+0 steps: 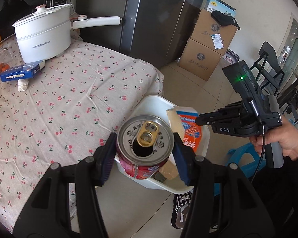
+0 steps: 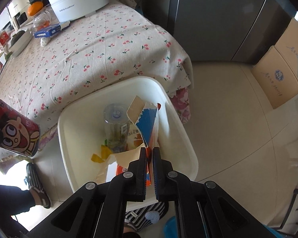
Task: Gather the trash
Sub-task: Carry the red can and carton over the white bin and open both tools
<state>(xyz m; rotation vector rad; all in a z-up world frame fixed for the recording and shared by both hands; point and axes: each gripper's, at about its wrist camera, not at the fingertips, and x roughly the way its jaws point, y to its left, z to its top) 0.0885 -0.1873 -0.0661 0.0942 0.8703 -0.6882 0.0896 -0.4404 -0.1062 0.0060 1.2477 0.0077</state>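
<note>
My left gripper (image 1: 145, 148) is shut on a red drink can (image 1: 145, 138), open top up, held over the near edge of a white bin (image 1: 155, 103) beside the table. The can also shows at the left of the right wrist view (image 2: 15, 130). My right gripper (image 2: 150, 154) is shut on a torn blue and orange carton (image 2: 147, 127) and holds it over the white bin (image 2: 69, 123). The carton shows in the left wrist view (image 1: 188, 127) with the right gripper (image 1: 200, 121) beside it. A plastic bottle (image 2: 115, 127) and paper scraps lie in the bin.
The table has a cherry-print cloth (image 1: 59, 99). On it stand a white pot (image 1: 43, 37), a blue box (image 1: 19, 73) and a crumpled white wad (image 1: 22, 84). Stacked cardboard boxes (image 1: 206, 45) and a grey fridge (image 1: 149, 15) stand behind. Striped slippers (image 2: 37, 186) are on the floor.
</note>
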